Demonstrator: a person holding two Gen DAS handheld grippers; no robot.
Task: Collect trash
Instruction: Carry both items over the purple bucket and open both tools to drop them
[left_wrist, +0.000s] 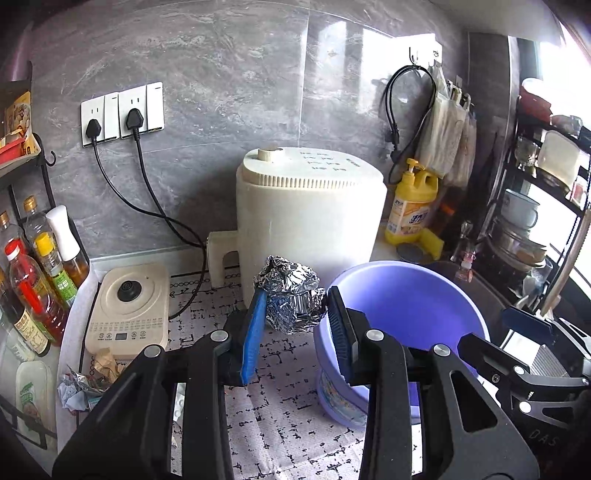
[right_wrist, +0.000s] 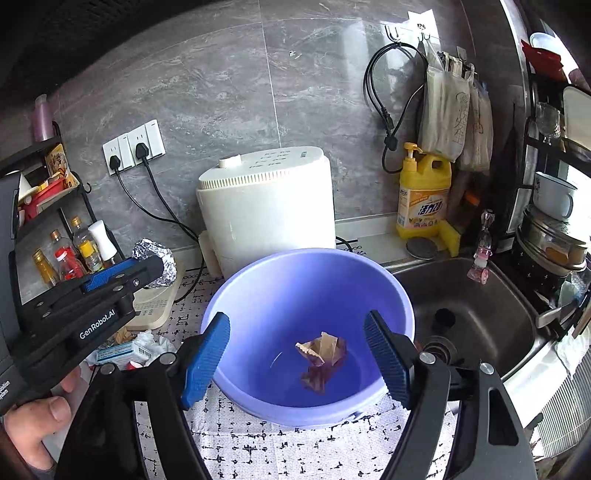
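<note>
My left gripper (left_wrist: 295, 314) is shut on a crumpled ball of aluminium foil (left_wrist: 290, 295) and holds it above the mat, just left of the purple plastic bowl (left_wrist: 406, 291). The foil (right_wrist: 157, 264) and left gripper (right_wrist: 147, 271) also show in the right wrist view, left of the bowl (right_wrist: 306, 280). My right gripper (right_wrist: 297, 354) is open and empty over the bowl's near rim. A crumpled brown paper scrap (right_wrist: 321, 356) lies in the bowl. More crumpled paper trash (left_wrist: 86, 384) lies at the counter's left, also in the right wrist view (right_wrist: 147, 345).
A white appliance (left_wrist: 310, 225) stands behind the bowl. A cream induction base (left_wrist: 127, 310) sits at left beside oil bottles (left_wrist: 33, 280). A yellow detergent bottle (right_wrist: 423, 194) and the steel sink (right_wrist: 476, 317) are at right. Cords hang from wall sockets (left_wrist: 122, 112).
</note>
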